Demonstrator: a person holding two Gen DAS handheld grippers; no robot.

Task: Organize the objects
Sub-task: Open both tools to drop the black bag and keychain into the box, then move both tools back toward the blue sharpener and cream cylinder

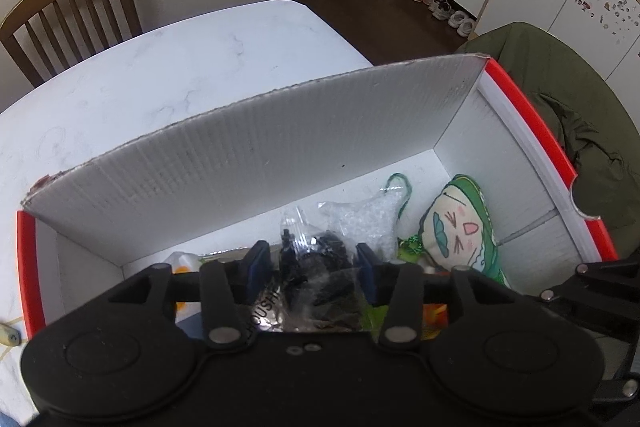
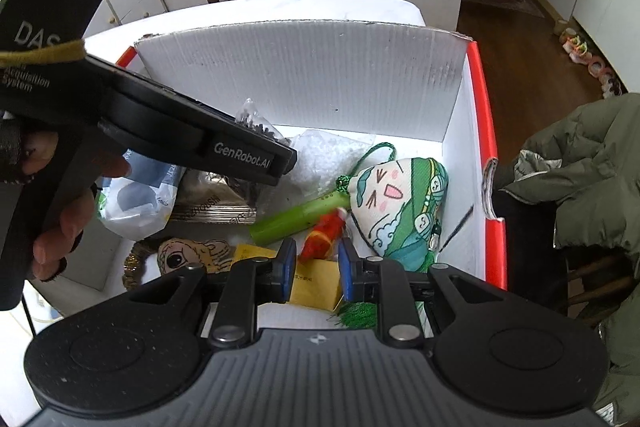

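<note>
A white corrugated box with a red rim (image 1: 256, 155) stands on the table and holds several small items. My left gripper (image 1: 313, 259) reaches into it, its blue pads pressed on either side of a clear bag of dark bits (image 1: 316, 267). In the right wrist view the bag's top (image 2: 250, 115) pokes up above the left gripper's black body (image 2: 168, 123). My right gripper (image 2: 317, 267) hovers open over the box's near side, above a yellow packet (image 2: 316, 283) and a red item (image 2: 326, 233). A green cartoon pouch (image 2: 400, 203) lies to the right.
Also in the box: a bag of white beads (image 2: 320, 155), a green tube (image 2: 288, 221), a silver pouch (image 2: 216, 207) and a blue-and-white bag (image 2: 136, 203). A wooden chair (image 1: 68, 7) stands behind the marble table (image 1: 180, 59). An olive jacket (image 2: 580, 187) hangs at the right.
</note>
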